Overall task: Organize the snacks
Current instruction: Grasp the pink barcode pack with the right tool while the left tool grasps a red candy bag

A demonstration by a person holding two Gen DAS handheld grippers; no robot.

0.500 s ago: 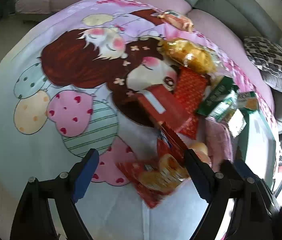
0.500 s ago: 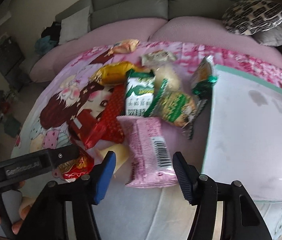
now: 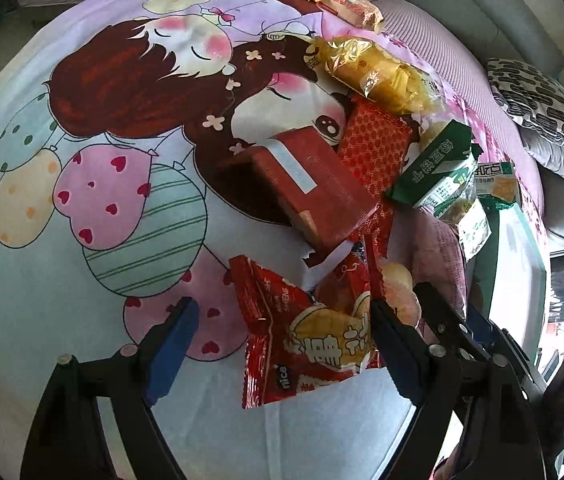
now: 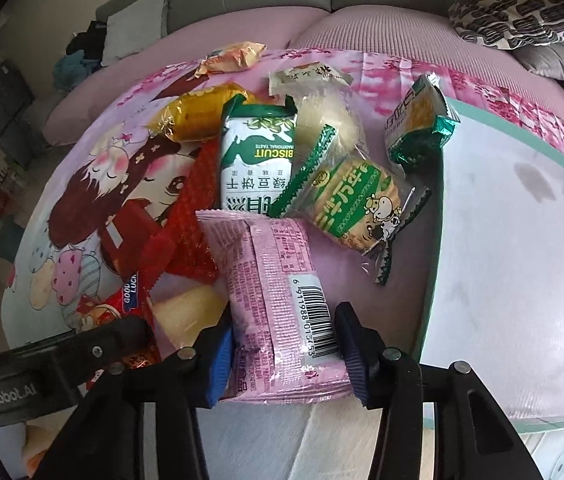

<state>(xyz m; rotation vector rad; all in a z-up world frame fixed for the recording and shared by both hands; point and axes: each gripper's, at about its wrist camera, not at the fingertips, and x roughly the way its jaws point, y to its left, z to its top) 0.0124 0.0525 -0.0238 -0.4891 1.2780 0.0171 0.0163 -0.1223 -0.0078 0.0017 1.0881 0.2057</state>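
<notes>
A heap of snack packets lies on a cartoon-print cloth. In the right wrist view a pink packet (image 4: 278, 280) with a barcode lies lengthwise between the fingers of my right gripper (image 4: 285, 360), and both blue pads press on its sides. My left gripper (image 3: 282, 344) stands open over a red packet (image 3: 305, 340) showing yellow biscuits. Its right pad is at the packet's edge and its left pad is well apart from it. A red box (image 3: 313, 184) lies just beyond.
A white tray with a teal rim (image 4: 435, 260) stands right of the heap. Green biscuit packets (image 4: 258, 160), a yellow packet (image 3: 377, 72) and an orange packet (image 3: 345, 4) lie farther back. A grey sofa and a patterned cushion (image 4: 513, 12) are behind.
Both grippers have come down closer to the snacks. The right jaws have narrowed onto the pink packet. The left gripper has kept its wide opening.
</notes>
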